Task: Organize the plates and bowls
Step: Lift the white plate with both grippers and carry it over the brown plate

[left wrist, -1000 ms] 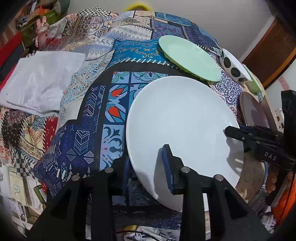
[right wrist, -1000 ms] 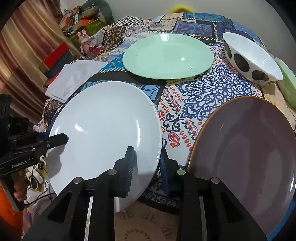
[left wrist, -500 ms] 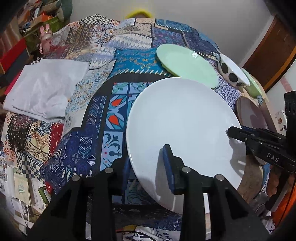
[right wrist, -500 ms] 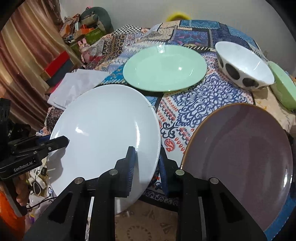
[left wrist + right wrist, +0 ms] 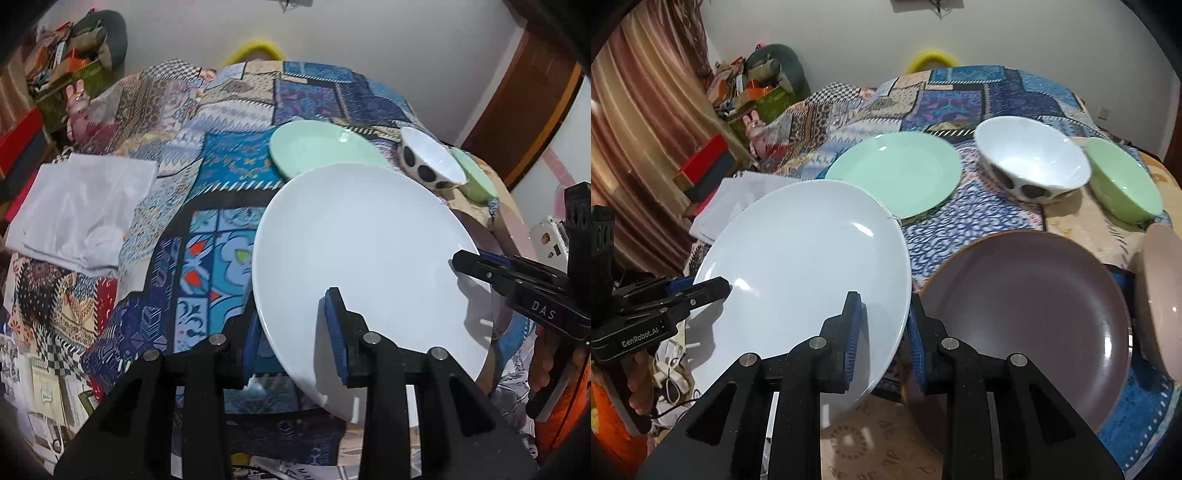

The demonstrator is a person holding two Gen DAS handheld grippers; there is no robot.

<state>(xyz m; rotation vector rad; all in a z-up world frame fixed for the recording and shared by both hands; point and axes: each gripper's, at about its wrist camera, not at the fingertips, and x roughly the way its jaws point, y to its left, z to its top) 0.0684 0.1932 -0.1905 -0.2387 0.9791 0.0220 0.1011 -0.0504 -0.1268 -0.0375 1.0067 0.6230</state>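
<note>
A large white plate (image 5: pixel 362 251) is held above the patchwork cloth by both grippers. My left gripper (image 5: pixel 293 325) is shut on its left rim. My right gripper (image 5: pixel 882 325) is shut on its right rim; the plate also shows in the right wrist view (image 5: pixel 798 266). A mint green plate (image 5: pixel 897 173) lies behind it. A brown plate (image 5: pixel 1034 306) lies to the right. A white bowl with black spots (image 5: pixel 1030 162), a green bowl (image 5: pixel 1123 184) and a pink bowl (image 5: pixel 1163 295) stand at the right.
The table carries a patchwork cloth (image 5: pixel 229 177). A folded white cloth (image 5: pixel 81 206) lies at the left. Boxes and clutter (image 5: pixel 746 92) stand past the table's left side, by a curtain (image 5: pixel 639 147).
Both grippers have lifted the white plate higher, and it now tilts more. The view now takes in more of the far bowls and the wall.
</note>
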